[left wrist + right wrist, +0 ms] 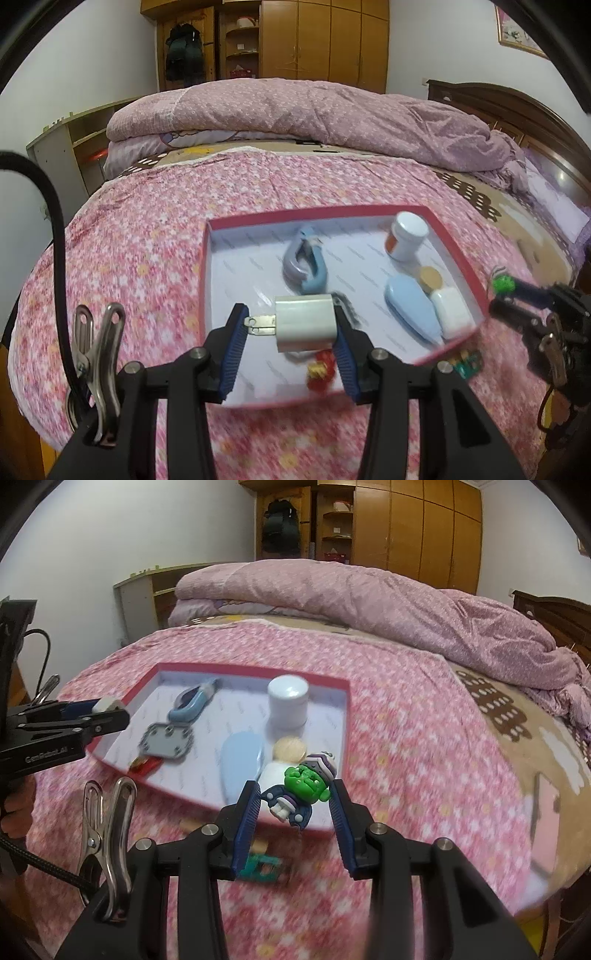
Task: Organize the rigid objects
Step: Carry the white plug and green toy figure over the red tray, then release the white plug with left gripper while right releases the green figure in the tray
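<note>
White charger [304, 322] between left fingers [236, 332] (gripped)

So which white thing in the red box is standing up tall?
The white jar with the round lid, at the box's far side. It stands upright, while the small white bottle with the tan cap lies flat beside the blue case.

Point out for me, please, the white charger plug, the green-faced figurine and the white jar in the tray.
White charger plug [306, 322]: left wrist view, on its white body.
Green-faced figurine [307, 777]: right wrist view, on its green face.
White jar [287, 701]: right wrist view, on its side wall under the lid.
</note>
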### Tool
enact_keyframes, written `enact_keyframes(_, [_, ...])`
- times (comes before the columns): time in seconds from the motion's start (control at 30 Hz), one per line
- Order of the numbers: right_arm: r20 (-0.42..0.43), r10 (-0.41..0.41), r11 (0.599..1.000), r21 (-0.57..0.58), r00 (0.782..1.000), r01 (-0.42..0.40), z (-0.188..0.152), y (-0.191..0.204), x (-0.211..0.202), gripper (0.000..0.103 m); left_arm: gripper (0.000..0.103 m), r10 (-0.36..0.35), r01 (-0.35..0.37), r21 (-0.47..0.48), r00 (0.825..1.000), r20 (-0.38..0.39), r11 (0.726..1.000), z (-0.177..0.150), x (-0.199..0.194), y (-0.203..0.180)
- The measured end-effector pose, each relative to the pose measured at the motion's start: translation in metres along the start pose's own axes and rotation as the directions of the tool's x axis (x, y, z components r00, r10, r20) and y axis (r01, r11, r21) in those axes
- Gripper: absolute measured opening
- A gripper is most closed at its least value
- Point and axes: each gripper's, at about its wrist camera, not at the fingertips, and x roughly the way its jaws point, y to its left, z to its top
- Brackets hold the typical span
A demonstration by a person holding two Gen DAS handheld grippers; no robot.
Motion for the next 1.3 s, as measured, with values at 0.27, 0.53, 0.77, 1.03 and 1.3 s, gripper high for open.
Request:
enact_keyframes(0.27, [0.001,-0.033,0.999,-0.025,0.999,0.033,0.031,-0.007,0.027,0.039,0.047,0.016,-0.016,0.019,1.0,0.011,1.0,0.025,0.025,0.01])
enact_keyframes(0.53, [0.016,-0.037,0.998,-0.042,0.999,0.038,0.059,-0.018,0.062,0.04,0.047,0.035,-0.035,-0.014,0.999,-0.008,0.999,0.043,0.059,0.017])
enact_keyframes(0.77, [0.01,-0.027,0.999,-0.031,1.0,0.027,0.066,-0.025,0.085,0.04,0.047,0.05,-0.052,-0.038,0.997,-0.053,0.998,0.045,0.086,0.023])
enact_keyframes(1.03, [-0.003,-0.023,0.999,-0.029,1.0,0.023,0.066,-0.031,0.1,0.04,0.047,0.05,-0.055,-0.062,0.995,-0.09,0.997,0.041,0.102,0.026])
enact_keyframes(1.3, [-0.021,-0.02,1.0,-0.013,1.0,0.02,0.065,-0.034,0.108,0.04,0.047,0.059,-0.064,-0.056,0.995,-0.081,0.996,0.041,0.103,0.025])
